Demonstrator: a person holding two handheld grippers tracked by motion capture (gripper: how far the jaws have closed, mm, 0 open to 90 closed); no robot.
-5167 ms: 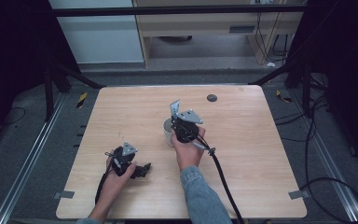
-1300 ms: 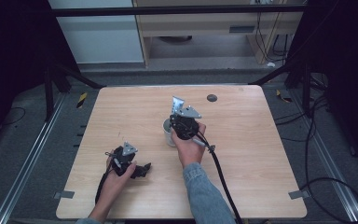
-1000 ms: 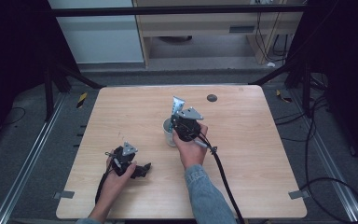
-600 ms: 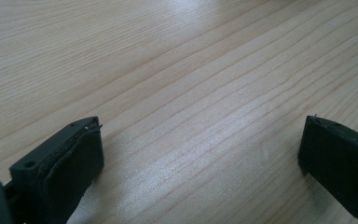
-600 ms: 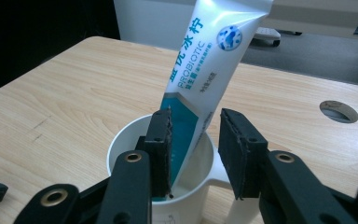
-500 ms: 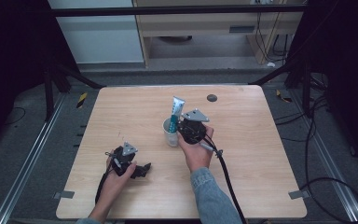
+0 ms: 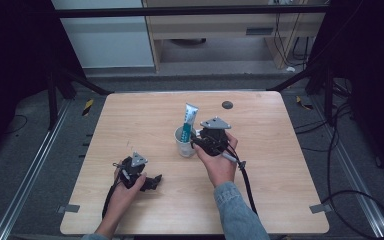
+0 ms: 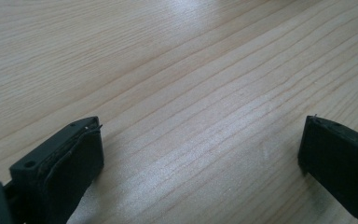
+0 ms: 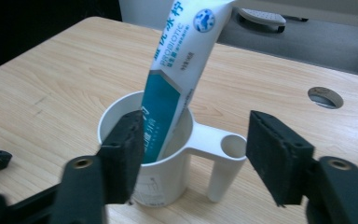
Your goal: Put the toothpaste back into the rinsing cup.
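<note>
Near mid-table, stands toothpaste tube (image 7: pixel 189 121) propped inside white cup (image 7: pixel 184 145), right gripper (image 7: pixel 198 141) jaws just opened off it, releasing; rests left gripper (image 7: pixel 153 181) apart, idle, bottom left.

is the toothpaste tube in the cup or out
In: the toothpaste tube stands leaning inside the white cup, its top above the rim.

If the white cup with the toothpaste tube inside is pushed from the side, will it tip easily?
Probably somewhat. The tall toothpaste tube leans on the rim of the white cup, raising the weight. The cup looks like light plastic and may slide on the smooth table first.
</note>
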